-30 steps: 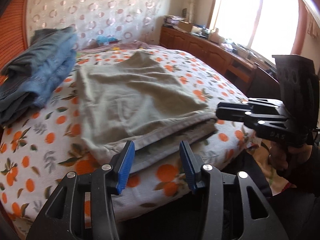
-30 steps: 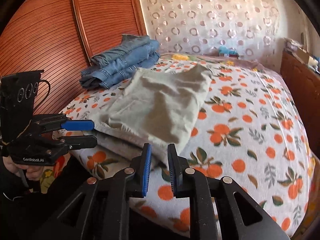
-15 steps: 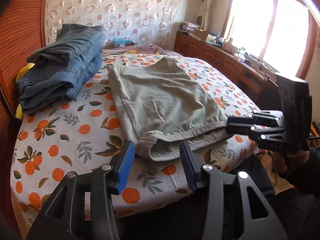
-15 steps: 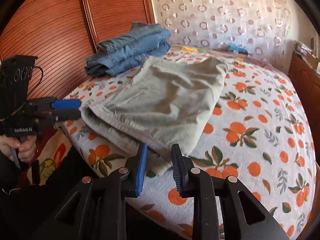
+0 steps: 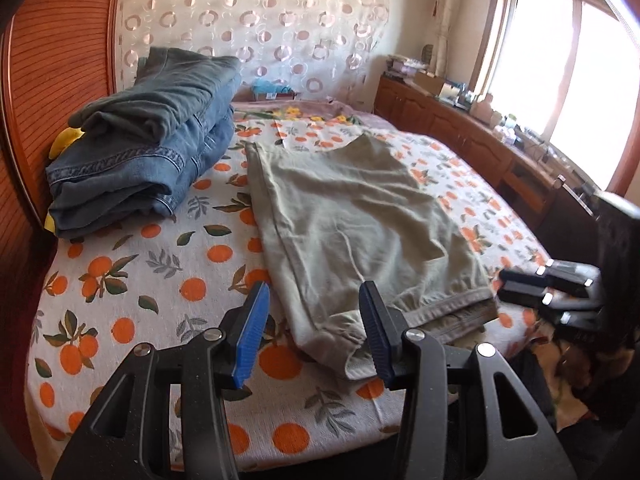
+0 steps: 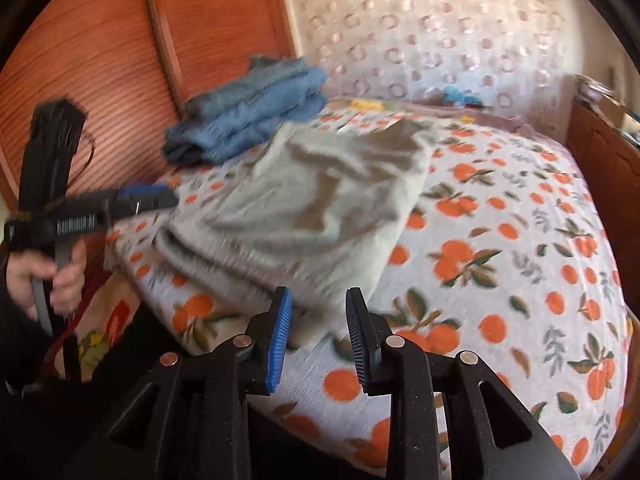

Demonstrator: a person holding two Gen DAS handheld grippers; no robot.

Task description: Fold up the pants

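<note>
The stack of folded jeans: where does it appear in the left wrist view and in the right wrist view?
Left wrist view: the stack of folded jeans is at upper left, left of the khaki pants, near the wooden panel.
Right wrist view: it is at upper centre-left, blurred, behind the khaki pants.
Shared landmark: the orange-print bedsheet.

The khaki-green pants (image 5: 360, 216) lie folded flat on the orange-print bedspread (image 5: 132, 276), filling the middle of the left wrist frame. The elastic waistband sits at lower centre near the bed's edge, layers stacked; the narrower end reaches toward the upper centre. The surface is lightly creased.
</note>
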